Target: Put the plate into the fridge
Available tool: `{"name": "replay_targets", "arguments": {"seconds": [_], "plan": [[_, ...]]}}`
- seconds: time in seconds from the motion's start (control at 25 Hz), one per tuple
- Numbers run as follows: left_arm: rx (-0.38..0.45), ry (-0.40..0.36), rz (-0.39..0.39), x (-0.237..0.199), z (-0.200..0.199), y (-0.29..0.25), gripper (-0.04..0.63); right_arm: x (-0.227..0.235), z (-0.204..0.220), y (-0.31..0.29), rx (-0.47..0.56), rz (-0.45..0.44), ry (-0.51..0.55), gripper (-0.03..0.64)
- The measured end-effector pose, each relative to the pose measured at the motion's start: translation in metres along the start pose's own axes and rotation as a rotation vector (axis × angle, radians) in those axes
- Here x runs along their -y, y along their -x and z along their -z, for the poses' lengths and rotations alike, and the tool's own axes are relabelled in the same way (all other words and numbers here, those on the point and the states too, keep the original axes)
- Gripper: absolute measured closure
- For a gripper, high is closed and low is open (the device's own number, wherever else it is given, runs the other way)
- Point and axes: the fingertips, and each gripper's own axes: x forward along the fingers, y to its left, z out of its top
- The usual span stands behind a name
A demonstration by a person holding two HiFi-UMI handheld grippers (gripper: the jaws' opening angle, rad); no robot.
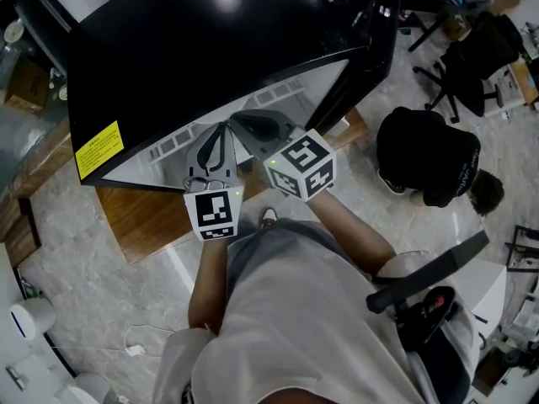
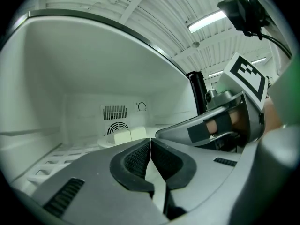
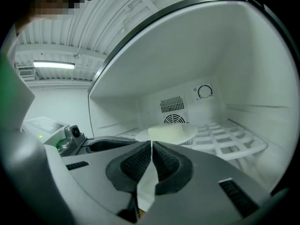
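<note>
Right gripper closed — plate in fridge.

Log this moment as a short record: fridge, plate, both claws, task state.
fridge: open, white inside showing
plate: inside, on the grid shelf in front of the back vent
on the plate: pale blocks
left claw: shut, nothing between the jaws, at the fridge opening
right claw: shut, nothing between the jaws, beside the left claw
task state: plate already in the fridge, neither claw touching it
</note>
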Motion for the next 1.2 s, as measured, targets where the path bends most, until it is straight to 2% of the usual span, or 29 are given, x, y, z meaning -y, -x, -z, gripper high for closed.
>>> {"name": "replay_targets", "arguments": {"seconds": [0.2, 0.4, 0.6, 1.2], "plan": [[-0.002, 0.026, 0.000, 0.002, 0.001, 0.005, 0.575, -0.004, -0.001, 0.004, 0.003, 0.006, 0.025, 0.592], [-0.006, 0.056, 0.012, 0.012, 0.007, 0.014, 0.575, -0.001, 0.002, 0.013, -0.002, 0.053, 0.061, 0.598], [-0.011, 0.132, 0.033, 0.019, 0.011, 0.018, 0.575, 0.001, 0.010, 0.021, -0.022, 0.085, 0.075, 0.598], [-0.041, 0.175, 0.064, 0.032, 0.028, 0.024, 0.575, -0.008, 0.032, 0.034, -0.046, 0.085, 0.058, 0.600]]}}
